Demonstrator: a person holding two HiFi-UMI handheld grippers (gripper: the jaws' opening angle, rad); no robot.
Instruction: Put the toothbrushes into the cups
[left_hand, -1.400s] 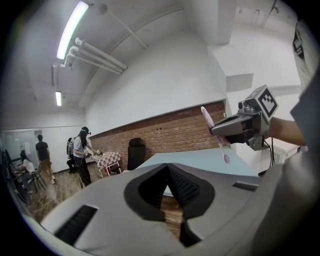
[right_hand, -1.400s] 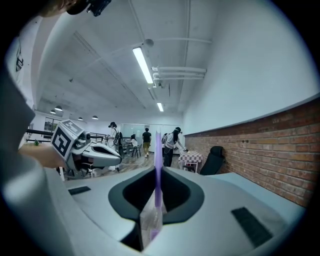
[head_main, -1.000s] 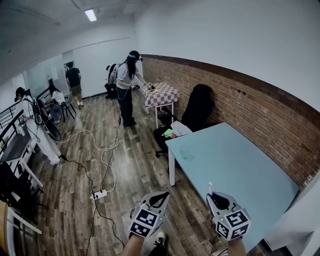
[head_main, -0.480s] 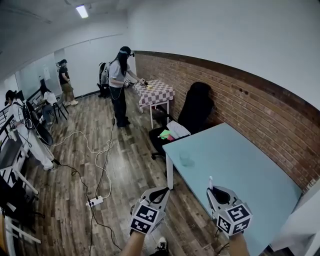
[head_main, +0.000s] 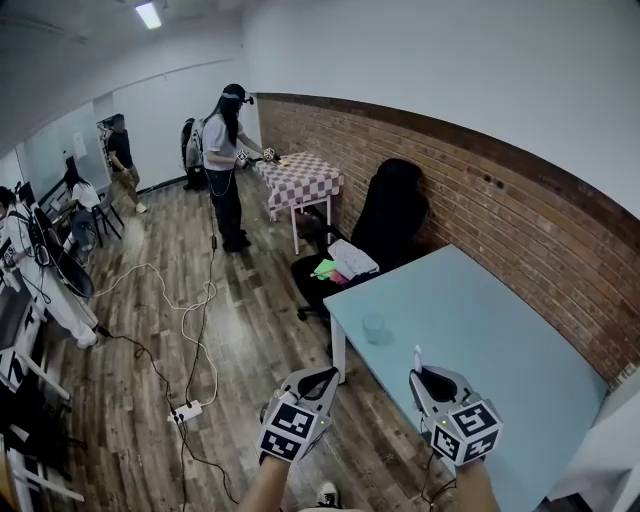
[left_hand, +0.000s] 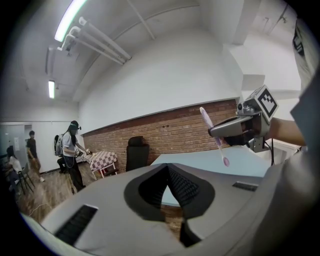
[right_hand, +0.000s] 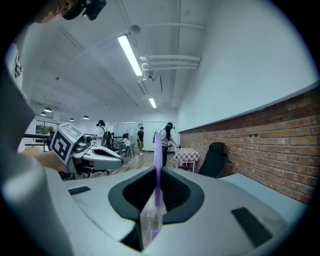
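A clear cup (head_main: 373, 327) stands near the left edge of the light-blue table (head_main: 490, 350). My right gripper (head_main: 428, 385) is shut on a purple toothbrush (right_hand: 157, 165), which stands upright between its jaws, its pale tip (head_main: 418, 358) showing above them. The left gripper view shows the same toothbrush (left_hand: 214, 135) slanting in the right gripper (left_hand: 220, 132). My left gripper (head_main: 312, 388) hangs over the wooden floor left of the table, jaws together with nothing between them; in the right gripper view this left gripper (right_hand: 117, 159) shows at the left. Both grippers are short of the cup.
A black office chair (head_main: 395, 215) with coloured papers (head_main: 335, 268) stands at the table's far end, by the brick wall (head_main: 520, 220). A person (head_main: 222, 165) works at a checked table (head_main: 300, 180). Cables and a power strip (head_main: 185, 410) lie on the floor.
The view has advanced towards the blue table, so the table and the cup sit nearer and lower in the picture. Both grippers keep their pose, the toothbrush still held in the right one.
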